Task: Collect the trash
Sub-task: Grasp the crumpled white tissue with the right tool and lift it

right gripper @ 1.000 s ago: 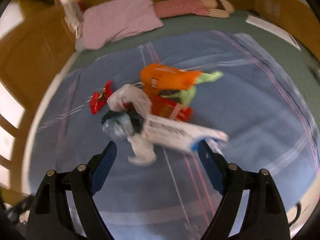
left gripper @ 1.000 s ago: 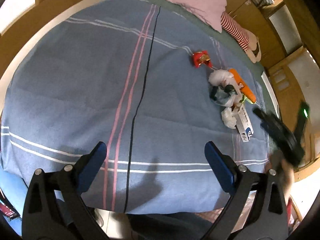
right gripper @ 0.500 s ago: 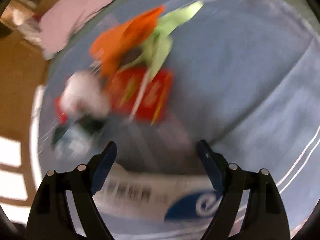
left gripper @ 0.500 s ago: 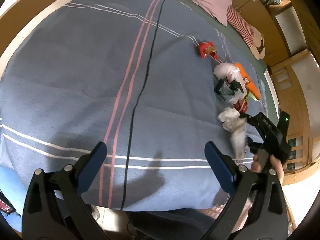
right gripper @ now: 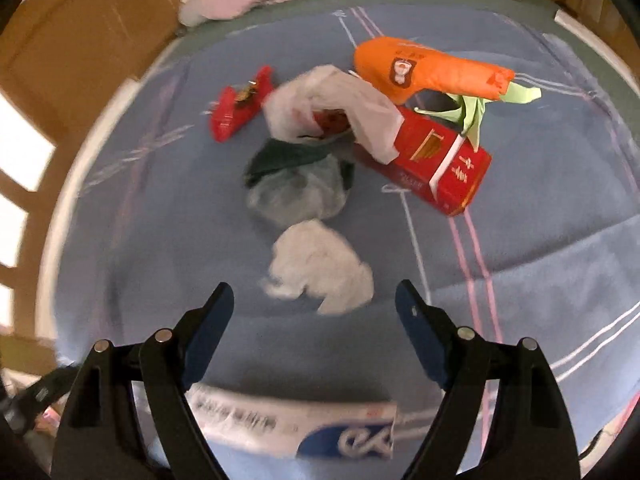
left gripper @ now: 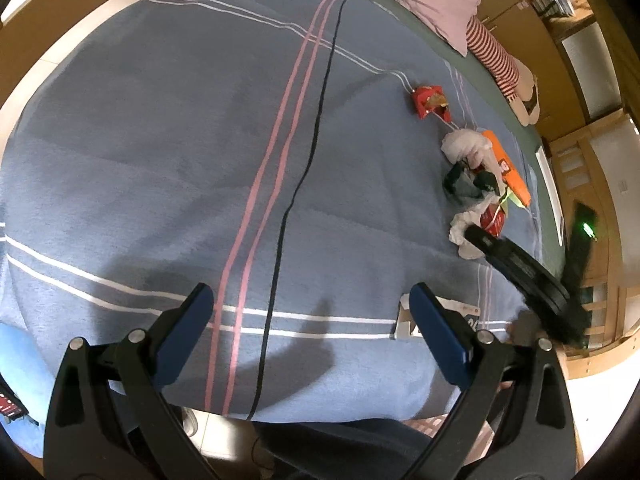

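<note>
Nearest of all, right under the right gripper (right gripper: pixel 310 312), lies the long white carton (right gripper: pixel 292 424) with the blue end. It sits crosswise on the bed (left gripper: pixel 160 160), its long axis running side to side beneath the black arms, closer in than the fingertips. Both blue fingers (right gripper: pixel 208 328) stand spread wide, nothing between them, pointing steeply down at the blanket.

Just beyond the carton, and dead centre between those spread fingers, is the crumpled white tissue (right gripper: pixel 320 272). That's the relation to watch: the tissue lies straight ahead of the fingertips, roughly as wide as it is deep, so no twist looks needed, just a drop and a squeeze.

Farther out from the carton comes the grey-green bag (right gripper: pixel 296 188), then the white plastic bag (right gripper: pixel 332 104) draped on the red box (right gripper: pixel 440 168), whose long axis runs diagonally. Past those, the small red wrapper (right gripper: pixel 240 108) and the orange carrot toy (right gripper: pixel 432 72).

The left gripper (left gripper: pixel 312 312) hangs well to the side of the carton, fingers spread and empty over bare blanket; the right is clearly the nearer one. Motion blur softens the carton, so whether it touches the black arms above it I can't say.
</note>
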The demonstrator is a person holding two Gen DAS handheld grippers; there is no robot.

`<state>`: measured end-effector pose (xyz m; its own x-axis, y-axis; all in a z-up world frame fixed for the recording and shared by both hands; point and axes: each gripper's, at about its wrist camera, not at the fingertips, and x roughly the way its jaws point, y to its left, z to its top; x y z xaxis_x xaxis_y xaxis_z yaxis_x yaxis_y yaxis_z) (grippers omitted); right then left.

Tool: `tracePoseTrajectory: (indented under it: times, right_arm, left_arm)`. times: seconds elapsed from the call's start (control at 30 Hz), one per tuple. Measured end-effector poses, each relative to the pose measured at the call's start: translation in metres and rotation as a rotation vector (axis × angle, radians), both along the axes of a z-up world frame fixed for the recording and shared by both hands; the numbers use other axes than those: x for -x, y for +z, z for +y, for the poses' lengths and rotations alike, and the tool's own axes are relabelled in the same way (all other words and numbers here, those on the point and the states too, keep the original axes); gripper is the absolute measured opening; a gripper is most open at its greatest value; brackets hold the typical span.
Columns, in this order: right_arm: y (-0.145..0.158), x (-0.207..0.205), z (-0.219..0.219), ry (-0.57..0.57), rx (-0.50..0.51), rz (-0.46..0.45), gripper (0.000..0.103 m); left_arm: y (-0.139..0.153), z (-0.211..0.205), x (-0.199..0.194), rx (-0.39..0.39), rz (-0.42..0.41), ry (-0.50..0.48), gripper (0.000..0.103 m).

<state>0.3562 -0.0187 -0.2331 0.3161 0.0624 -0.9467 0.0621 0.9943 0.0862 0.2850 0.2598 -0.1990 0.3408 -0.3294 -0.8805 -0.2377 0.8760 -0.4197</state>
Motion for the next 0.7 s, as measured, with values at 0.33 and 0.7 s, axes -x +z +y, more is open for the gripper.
tracePoseTrajectory:
  times: [0.33,0.7]
  right_arm:
    - [-0.005,0.003,0.007,0.042,0.06,-0.029,0.027]
    - [0.058,0.076,-0.029,0.07,-0.2,0.076,0.027]
  left_arm:
    - [0.005,-0.017,-0.001,-0.025,-0.048,-0.067,0.098]
    - [0.01,-0.041,-0.003,-0.053,-0.101,-0.148,0.098]
